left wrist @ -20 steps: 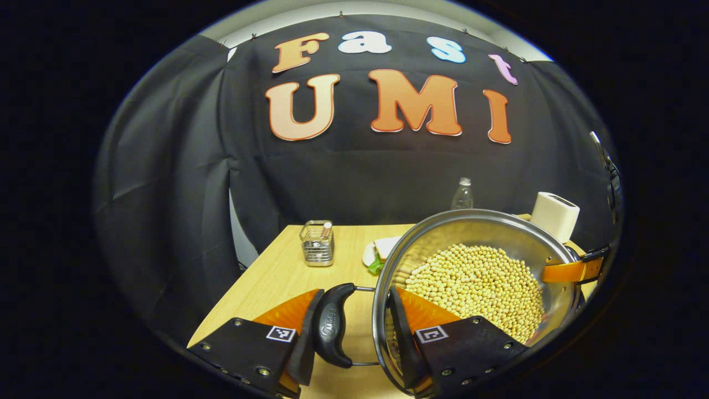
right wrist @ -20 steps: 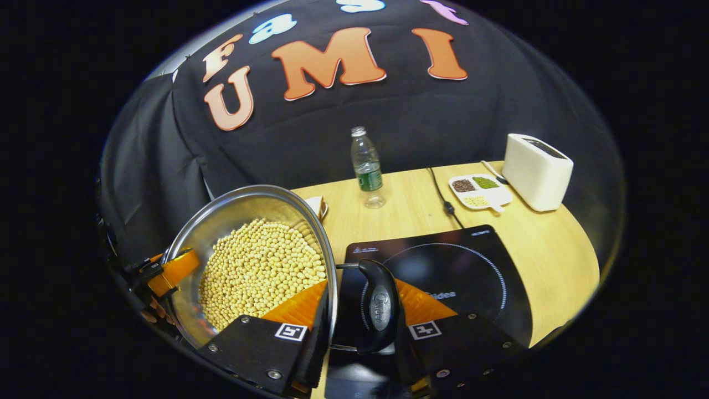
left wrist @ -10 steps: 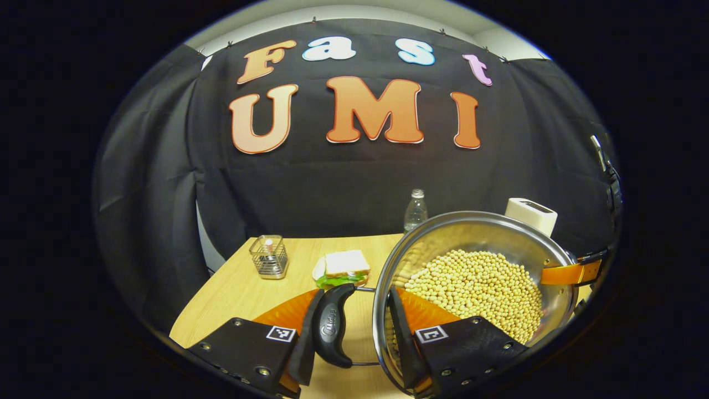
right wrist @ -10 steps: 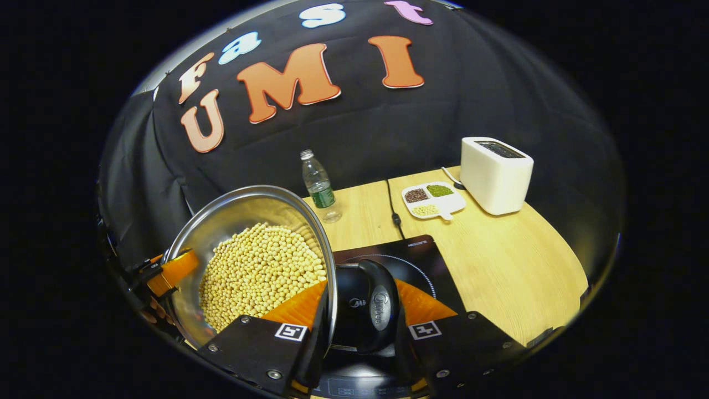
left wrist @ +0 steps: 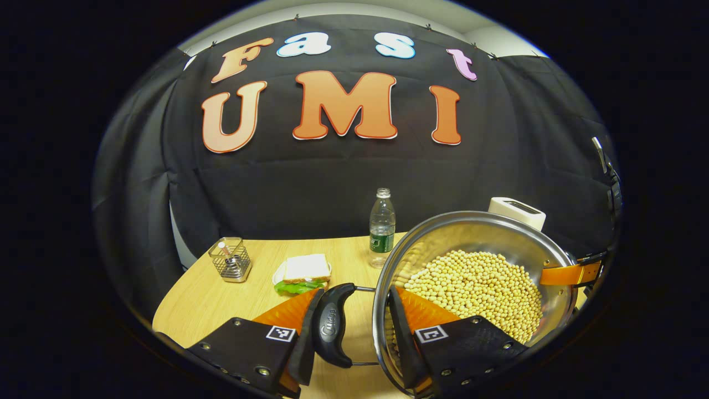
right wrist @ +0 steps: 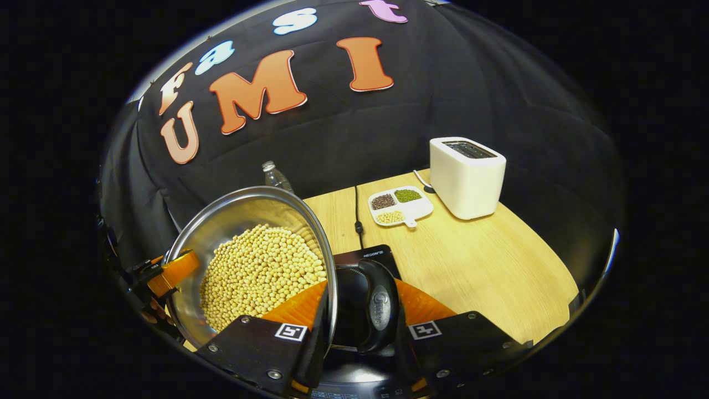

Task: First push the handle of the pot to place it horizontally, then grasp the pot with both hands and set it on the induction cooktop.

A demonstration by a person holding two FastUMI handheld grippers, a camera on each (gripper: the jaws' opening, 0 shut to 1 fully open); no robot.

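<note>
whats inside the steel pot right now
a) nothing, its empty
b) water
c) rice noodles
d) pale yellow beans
d) In the right gripper view, the steel pot holds a heap of pale yellow beans, and the same heap shows in the left gripper view.

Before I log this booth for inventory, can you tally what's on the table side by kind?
Cookware: 2, pot, cooktop
Appliances: 1, toaster
Food: 2, sandwich, bean tray
Bottles: 1, bottle
Baskets: 1, wire basket
Total: 7
</note>
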